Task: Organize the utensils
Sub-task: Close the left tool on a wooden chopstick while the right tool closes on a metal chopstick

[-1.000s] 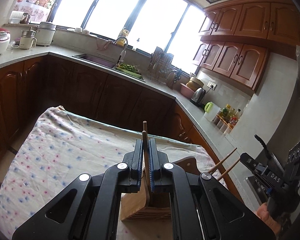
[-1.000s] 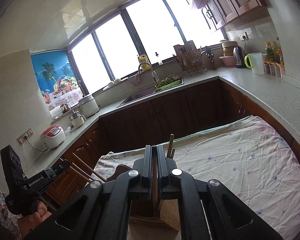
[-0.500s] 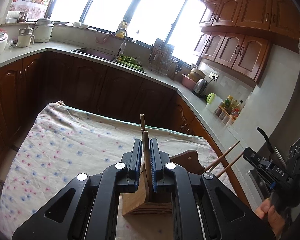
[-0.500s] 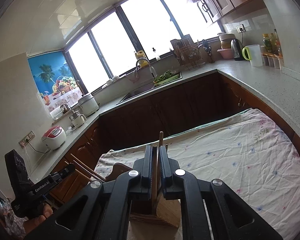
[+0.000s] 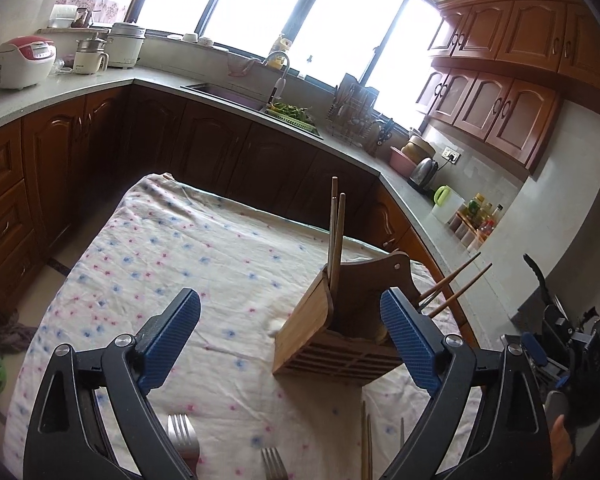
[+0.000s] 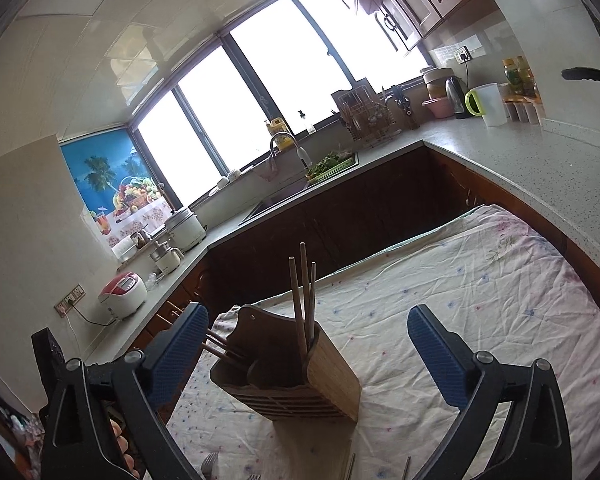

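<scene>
Left wrist view: both jaws just sprang wide, chopsticks [image 5: 336, 236] apparently free in the holder [image 5: 332, 336] ahead.

A table draped in a wrinkled white cloth [image 5: 172, 248] sprinkled with small blue and pink flowers fills the lower middle of both wrist views, its far edge running along dark wooden cabinets. A slatted bamboo utensil holder [image 5: 324, 332] stands on the cloth right of centre in the left wrist view and at lower centre in the right wrist view [image 6: 300, 384], with chopsticks [image 5: 335, 236] rising from it. Along the bottom edge of the left wrist view, two forks [image 5: 182, 430] and loose chopsticks [image 5: 366, 444] lie flat on the cloth, partly cut off by the frame.
</scene>
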The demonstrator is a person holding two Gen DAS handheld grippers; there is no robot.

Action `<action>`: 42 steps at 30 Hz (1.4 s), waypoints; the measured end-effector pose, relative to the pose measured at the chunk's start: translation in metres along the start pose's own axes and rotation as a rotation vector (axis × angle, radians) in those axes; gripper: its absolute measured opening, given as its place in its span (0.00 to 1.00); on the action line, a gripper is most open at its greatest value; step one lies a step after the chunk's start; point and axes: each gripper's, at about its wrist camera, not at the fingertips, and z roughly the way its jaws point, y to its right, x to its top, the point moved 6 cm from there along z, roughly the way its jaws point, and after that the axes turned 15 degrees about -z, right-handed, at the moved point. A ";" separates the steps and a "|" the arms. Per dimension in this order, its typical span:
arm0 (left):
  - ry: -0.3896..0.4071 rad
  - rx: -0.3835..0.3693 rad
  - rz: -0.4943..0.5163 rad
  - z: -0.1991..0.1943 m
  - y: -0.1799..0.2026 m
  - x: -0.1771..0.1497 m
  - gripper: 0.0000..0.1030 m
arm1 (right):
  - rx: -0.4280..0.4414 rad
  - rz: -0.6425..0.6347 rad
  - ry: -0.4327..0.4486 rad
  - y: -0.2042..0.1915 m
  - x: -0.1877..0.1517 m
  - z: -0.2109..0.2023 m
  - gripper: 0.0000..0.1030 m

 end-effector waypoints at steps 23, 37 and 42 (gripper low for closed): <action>-0.241 0.036 0.120 -0.004 0.007 -0.125 0.91 | -0.122 0.014 -0.187 0.035 -0.122 -0.079 0.98; -0.422 0.095 0.282 0.061 0.036 -0.191 0.72 | -0.176 -0.008 -0.386 0.044 -0.180 -0.056 0.73; -0.471 0.099 0.293 0.090 0.045 -0.200 0.56 | -0.180 -0.017 -0.429 0.047 -0.191 -0.042 0.67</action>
